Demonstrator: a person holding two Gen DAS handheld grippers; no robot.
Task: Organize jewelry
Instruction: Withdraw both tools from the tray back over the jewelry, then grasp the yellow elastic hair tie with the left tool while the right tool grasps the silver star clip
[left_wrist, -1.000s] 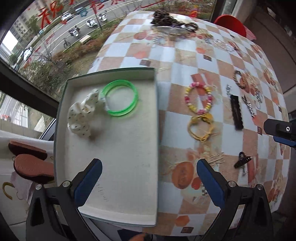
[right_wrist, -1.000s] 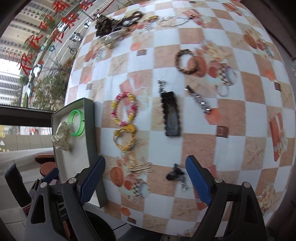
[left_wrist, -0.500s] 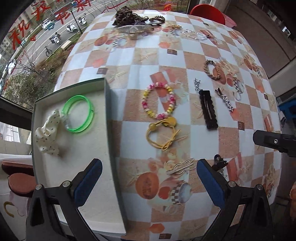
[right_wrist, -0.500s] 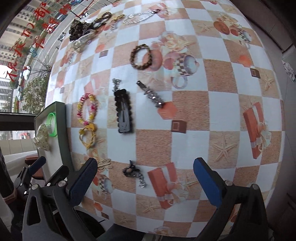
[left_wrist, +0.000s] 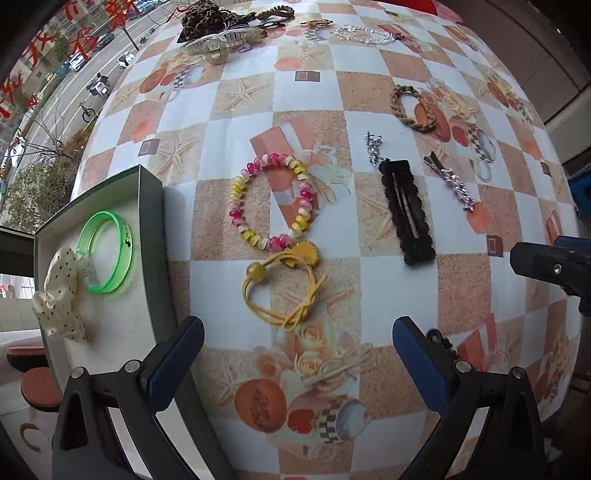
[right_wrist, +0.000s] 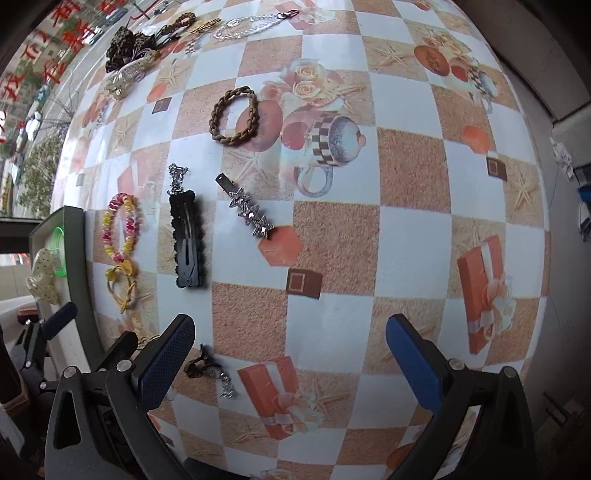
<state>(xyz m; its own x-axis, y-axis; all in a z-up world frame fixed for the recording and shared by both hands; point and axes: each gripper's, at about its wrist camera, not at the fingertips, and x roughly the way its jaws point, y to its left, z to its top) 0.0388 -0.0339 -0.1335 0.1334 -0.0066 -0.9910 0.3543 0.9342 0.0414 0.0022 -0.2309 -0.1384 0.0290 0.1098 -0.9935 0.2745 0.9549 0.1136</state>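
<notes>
A counter covered in glossy checked oilcloth, printed with starfish and fruit, fills both views. At its left edge sits a shallow grey box, partly cut off, holding a translucent green bangle and a spotted cream fabric bow. Just right of the box lie a pink and yellow beaded bracelet and, touching it, a knotted yellow cord hair tie. A scalloped black hair clip lies mid-counter. The left hand-held gripper, jaws wide and empty, hovers just before the yellow tie. The right hand-held gripper, also wide and empty, partly hides a small dark clip beside its left finger.
</notes>
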